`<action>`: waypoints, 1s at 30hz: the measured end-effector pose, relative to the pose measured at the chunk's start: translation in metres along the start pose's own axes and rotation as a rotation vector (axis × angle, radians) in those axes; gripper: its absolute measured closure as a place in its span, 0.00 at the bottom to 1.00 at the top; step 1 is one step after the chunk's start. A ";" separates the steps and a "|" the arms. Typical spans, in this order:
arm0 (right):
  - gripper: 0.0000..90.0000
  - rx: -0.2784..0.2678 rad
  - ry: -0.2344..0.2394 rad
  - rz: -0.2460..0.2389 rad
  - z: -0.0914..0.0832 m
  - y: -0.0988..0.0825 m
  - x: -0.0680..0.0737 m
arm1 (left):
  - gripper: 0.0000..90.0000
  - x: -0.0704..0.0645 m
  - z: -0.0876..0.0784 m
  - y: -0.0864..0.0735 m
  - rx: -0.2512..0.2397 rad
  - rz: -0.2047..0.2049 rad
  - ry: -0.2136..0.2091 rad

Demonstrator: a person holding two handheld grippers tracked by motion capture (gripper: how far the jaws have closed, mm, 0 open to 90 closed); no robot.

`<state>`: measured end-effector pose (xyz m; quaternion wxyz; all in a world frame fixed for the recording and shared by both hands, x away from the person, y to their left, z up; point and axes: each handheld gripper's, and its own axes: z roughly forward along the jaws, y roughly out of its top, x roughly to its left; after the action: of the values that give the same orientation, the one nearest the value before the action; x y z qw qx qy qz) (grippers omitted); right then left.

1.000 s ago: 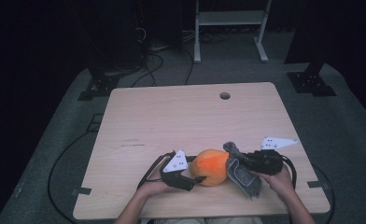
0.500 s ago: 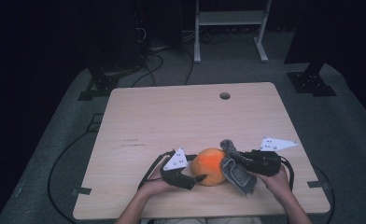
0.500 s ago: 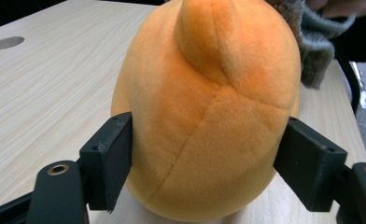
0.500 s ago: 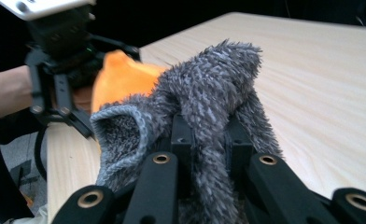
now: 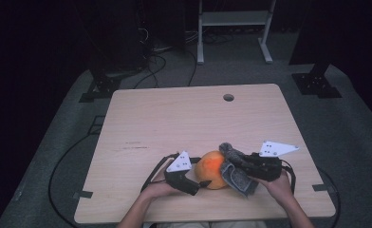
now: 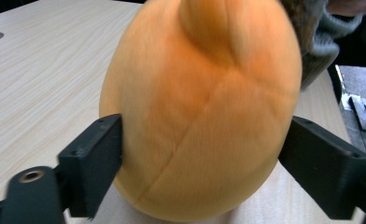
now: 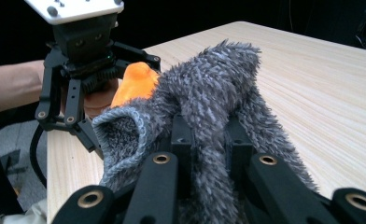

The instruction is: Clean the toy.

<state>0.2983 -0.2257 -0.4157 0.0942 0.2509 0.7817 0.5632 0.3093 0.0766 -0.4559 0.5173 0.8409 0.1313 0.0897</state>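
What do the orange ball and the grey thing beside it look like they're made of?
The round orange plush ball looks like soft matte fabric, stitched seams showing. The fuzzy grey sock-like cloth seems to be shaggy knit yarn, with a ribbed cuff.

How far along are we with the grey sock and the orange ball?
Done: the right hand-held gripper is shut on the fuzzy grey sock, whose open cuff faces the orange plush ball. In hand: the left hand-held gripper straddles the ball on the table; its jaws have just been opening, with the left pad at the ball's side and a gap at the right. Left: the ball looks mostly uncovered.
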 end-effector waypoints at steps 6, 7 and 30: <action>0.86 -0.019 -0.021 0.012 -0.003 0.002 0.001 | 0.26 -0.010 0.007 0.008 0.008 0.057 0.071; 0.86 -0.035 -0.013 -0.001 -0.003 0.005 0.005 | 0.29 -0.012 0.007 0.010 0.002 0.060 0.086; 0.86 -0.071 -0.047 -0.004 -0.010 0.007 0.003 | 0.40 -0.011 -0.018 0.030 -0.040 0.078 0.145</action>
<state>0.2939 -0.2310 -0.4052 0.1223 0.2590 0.7591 0.5845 0.2972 0.0758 -0.4216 0.5191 0.8263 0.1339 0.1728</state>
